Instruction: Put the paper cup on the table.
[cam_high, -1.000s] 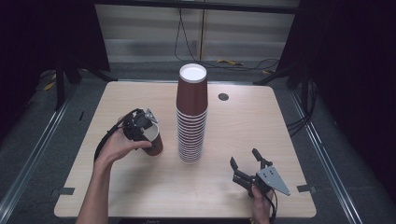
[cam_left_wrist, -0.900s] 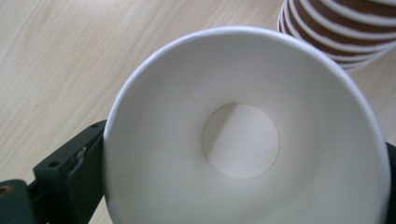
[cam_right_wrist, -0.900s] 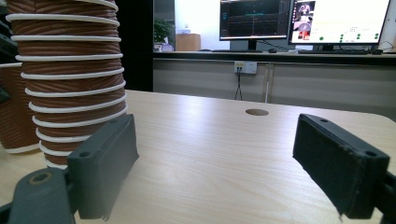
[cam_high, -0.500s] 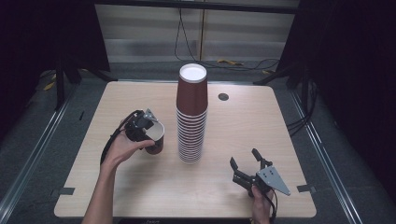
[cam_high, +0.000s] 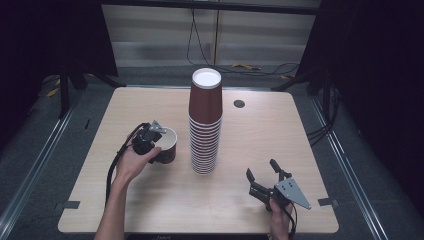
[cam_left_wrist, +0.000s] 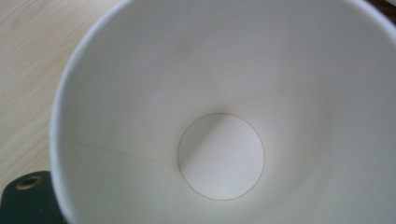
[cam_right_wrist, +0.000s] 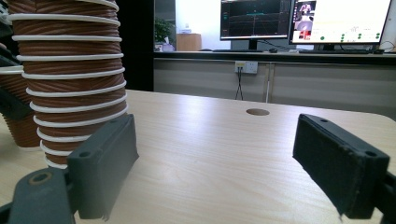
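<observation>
A single brown cup (cam_high: 166, 146) is seen standing mouth-up on the counter (cam_high: 150, 200), just left of the tall stack (cam_high: 205, 125) of upside-down brown cups, close to it but apart. The left claw (cam_high: 154, 134) is set at the cup's near-left rim, held there by the left hand (cam_high: 131, 164). Its jaws have just been closing, with the cup's wall between them as far as can be made out from the high view. Whether the pads are actually pressing on the wall can't be told; the rim is blocked by the claw body up top. In the left gripper view the cup's white inside (cam_left_wrist: 224, 112) is looked straight down into, round bottom and side seam included, with a bit of one black jaw at the lower left corner and counter wood beyond the rim.

The right claw (cam_high: 264, 176) is parked near the front right of the counter, well apart from the stack, held by the right hand (cam_high: 280, 212). Its jaws are spread wide with nothing between them, which is plain in the right gripper view: both black pads (cam_right_wrist: 106, 163) are seen with bare counter in the gap, and the stack's ribbed lower cups (cam_right_wrist: 70, 74) are off to the left. A small round hole (cam_high: 239, 103) is seen in the counter behind the stack, toward the right.
</observation>
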